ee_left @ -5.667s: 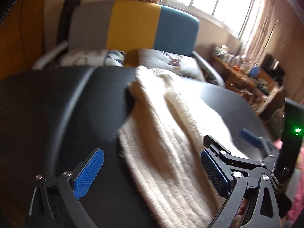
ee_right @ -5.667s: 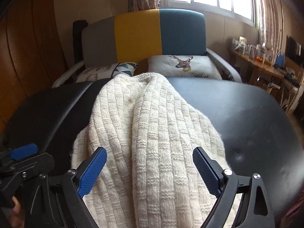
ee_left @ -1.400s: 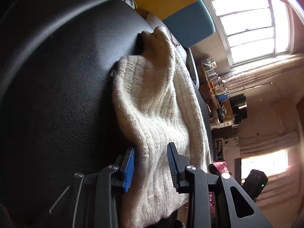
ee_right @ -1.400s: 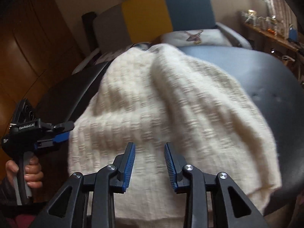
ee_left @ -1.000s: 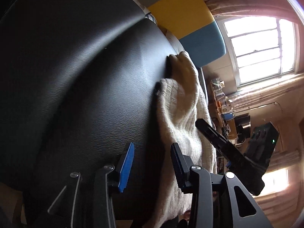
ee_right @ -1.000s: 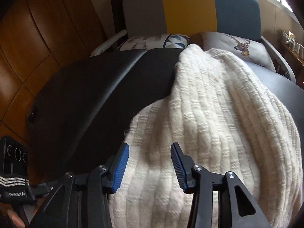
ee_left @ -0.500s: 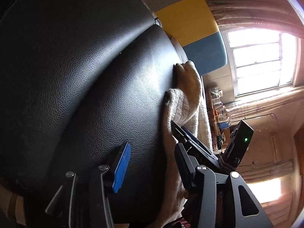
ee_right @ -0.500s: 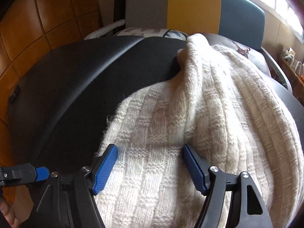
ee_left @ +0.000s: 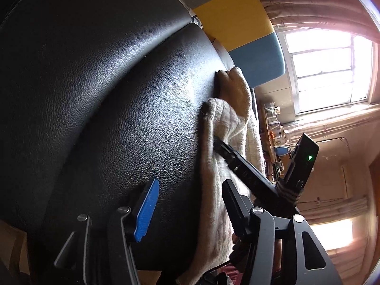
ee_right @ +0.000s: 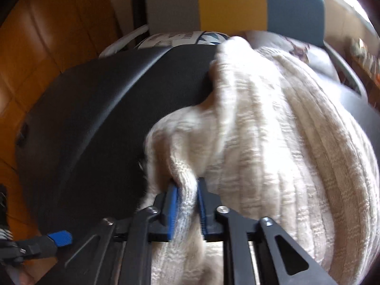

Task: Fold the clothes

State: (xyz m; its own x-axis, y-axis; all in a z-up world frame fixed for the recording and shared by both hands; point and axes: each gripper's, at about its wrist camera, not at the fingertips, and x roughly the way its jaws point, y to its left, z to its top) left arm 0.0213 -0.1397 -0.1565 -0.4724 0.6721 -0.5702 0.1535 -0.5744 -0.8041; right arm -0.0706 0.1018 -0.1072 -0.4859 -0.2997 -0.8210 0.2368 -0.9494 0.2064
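A cream knitted sweater (ee_right: 273, 128) lies on a black leather table (ee_right: 106, 109). My right gripper (ee_right: 187, 197) is shut on a bunched fold at the sweater's near left edge. In the left wrist view the sweater (ee_left: 213, 166) hangs over the table's (ee_left: 118, 95) right side, and the right gripper (ee_left: 239, 163) reaches into it. My left gripper (ee_left: 190, 204) is open beside the sweater's edge, with the cloth lying between its fingers and nothing gripped. Its blue tip also shows in the right wrist view (ee_right: 59, 237).
A grey, yellow and blue sofa back (ee_right: 232, 2) with patterned cushions (ee_right: 182, 39) stands beyond the table. Wood panelling (ee_right: 52, 28) is at the left. A cluttered shelf (ee_left: 273, 128) and a bright window (ee_left: 330, 66) are to the right.
My right gripper has closed from wide open onto a fold of the sweater's left edge. My left gripper let go of the sweater earlier and has opened a little wider.
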